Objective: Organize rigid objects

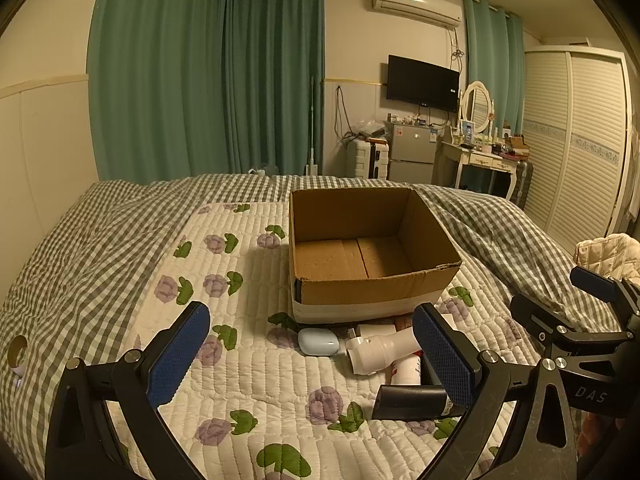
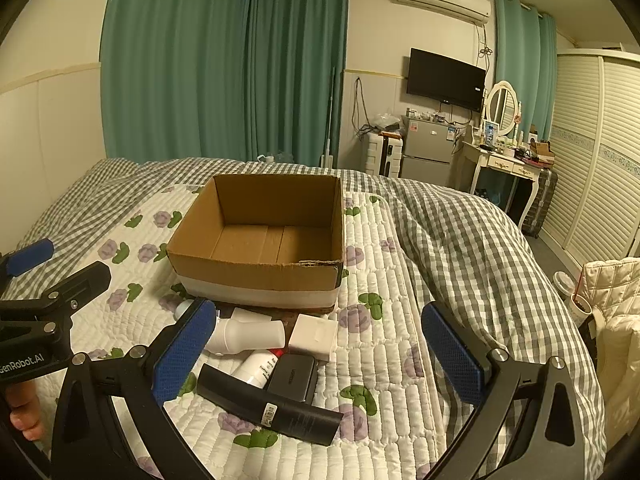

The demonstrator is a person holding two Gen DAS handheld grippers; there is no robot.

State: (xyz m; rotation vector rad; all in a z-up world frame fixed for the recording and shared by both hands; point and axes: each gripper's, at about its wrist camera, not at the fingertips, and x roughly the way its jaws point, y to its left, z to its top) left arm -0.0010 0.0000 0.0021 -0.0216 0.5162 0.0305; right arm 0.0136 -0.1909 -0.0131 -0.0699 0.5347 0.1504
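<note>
- Both grippers hover over the bed (image 2: 400, 360), jaws spread wide and holding nothing; the left gripper (image 1: 312, 364) sits beside the right gripper (image 2: 316, 356), close enough that they could knock together if both reach in at once.
- The things to sort lie in a heap on the quilt just in front of the empty box (image 2: 260, 240): a black tube (image 2: 272, 408), a dark case (image 2: 292, 376), a white bottle (image 2: 244, 336), a white block (image 2: 312, 336) and a pale blue case (image 1: 318, 342).
- The heap overlaps, so lifting the black tube is likely to drag or roll the small bottle (image 2: 256, 368) beneath it.
- Round bottles may slip from flat pads or roll across the soft quilt.
- The bedding gives under pressure; pushing down could bury a piece rather than grip it.
- The box is light and may slide if bumped at its torn front edge.
</note>
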